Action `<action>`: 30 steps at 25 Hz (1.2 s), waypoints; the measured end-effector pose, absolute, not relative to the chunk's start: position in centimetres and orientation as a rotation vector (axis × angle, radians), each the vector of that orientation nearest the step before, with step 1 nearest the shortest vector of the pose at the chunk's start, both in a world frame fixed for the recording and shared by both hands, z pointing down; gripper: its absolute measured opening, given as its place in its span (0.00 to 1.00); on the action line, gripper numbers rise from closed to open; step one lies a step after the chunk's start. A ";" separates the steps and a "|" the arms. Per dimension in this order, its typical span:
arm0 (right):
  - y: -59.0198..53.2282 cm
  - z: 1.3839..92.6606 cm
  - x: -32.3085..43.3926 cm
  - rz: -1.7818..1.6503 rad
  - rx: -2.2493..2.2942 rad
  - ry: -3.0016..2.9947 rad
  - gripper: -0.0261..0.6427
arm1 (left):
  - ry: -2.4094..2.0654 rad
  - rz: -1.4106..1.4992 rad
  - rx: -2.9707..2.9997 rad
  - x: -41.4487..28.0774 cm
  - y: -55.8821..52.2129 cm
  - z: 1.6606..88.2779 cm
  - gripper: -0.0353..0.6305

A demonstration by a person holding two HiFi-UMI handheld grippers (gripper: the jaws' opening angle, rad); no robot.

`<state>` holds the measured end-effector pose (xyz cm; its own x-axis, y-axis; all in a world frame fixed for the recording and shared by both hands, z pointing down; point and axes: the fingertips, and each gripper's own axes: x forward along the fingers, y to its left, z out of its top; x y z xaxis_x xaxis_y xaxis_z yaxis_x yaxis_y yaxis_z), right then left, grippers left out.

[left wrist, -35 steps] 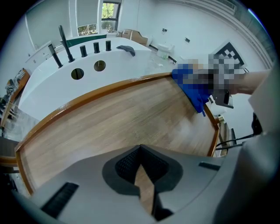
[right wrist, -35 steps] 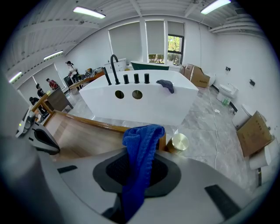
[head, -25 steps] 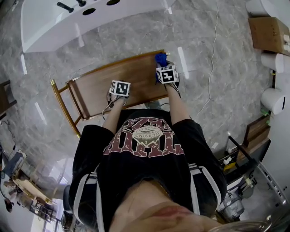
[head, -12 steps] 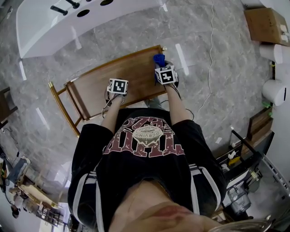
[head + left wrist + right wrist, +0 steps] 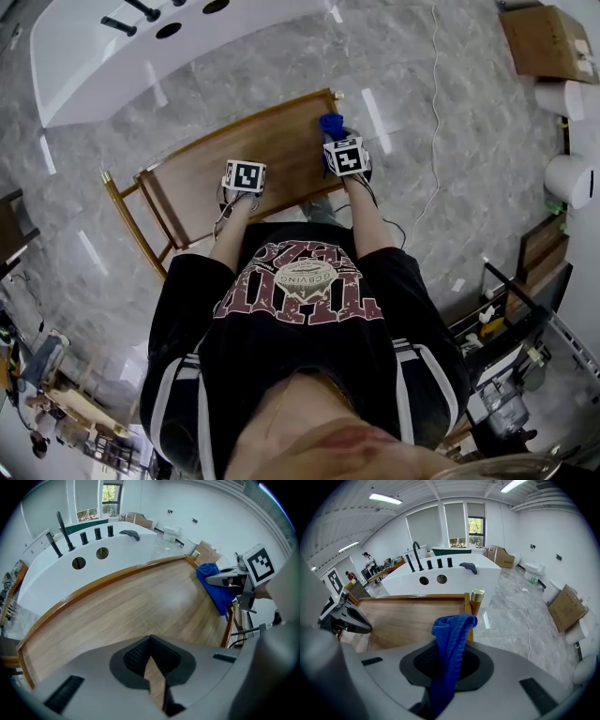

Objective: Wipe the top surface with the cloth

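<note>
A white bathtub (image 5: 112, 66) stands on the grey marble floor (image 5: 281, 84). Black taps (image 5: 416, 555) rise from its deck, with two round holes (image 5: 423, 580) just beside them. A dark grey rag (image 5: 468, 566) lies on the deck to the right of the taps. Well to the right of the bathtub sits a cardboard box (image 5: 544, 42), and a white cable (image 5: 439, 112) trails over the floor between the two. Behind the bathtub is a window (image 5: 474, 526); far off to its left stand people (image 5: 369, 560).
</note>
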<state>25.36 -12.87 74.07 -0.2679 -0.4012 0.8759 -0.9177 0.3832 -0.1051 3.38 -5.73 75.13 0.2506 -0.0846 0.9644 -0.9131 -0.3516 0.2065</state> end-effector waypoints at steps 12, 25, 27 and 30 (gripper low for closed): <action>-12.1 73.7 23.3 0.723 1.105 -1.807 0.14 | -0.940 1.184 1.708 3.2 -5.5 75.0 0.13; -10.5 74.0 17.3 0.684 0.975 -1.857 0.14 | -0.921 1.224 1.874 3.2 -4.9 74.4 0.13; -10.3 74.0 16.5 0.674 0.961 -1.859 0.14 | -0.921 1.245 1.890 2.9 -4.3 74.2 0.13; -10.1 74.0 15.8 0.673 0.950 -1.856 0.14 | -0.952 1.210 1.876 2.0 -3.4 73.8 0.13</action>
<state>15.83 -10.12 74.00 -0.2834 -0.3308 0.9001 -0.8307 0.5537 -0.0581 1.99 -3.37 73.76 0.2940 -0.2053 0.9335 -0.8589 -0.4852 0.1638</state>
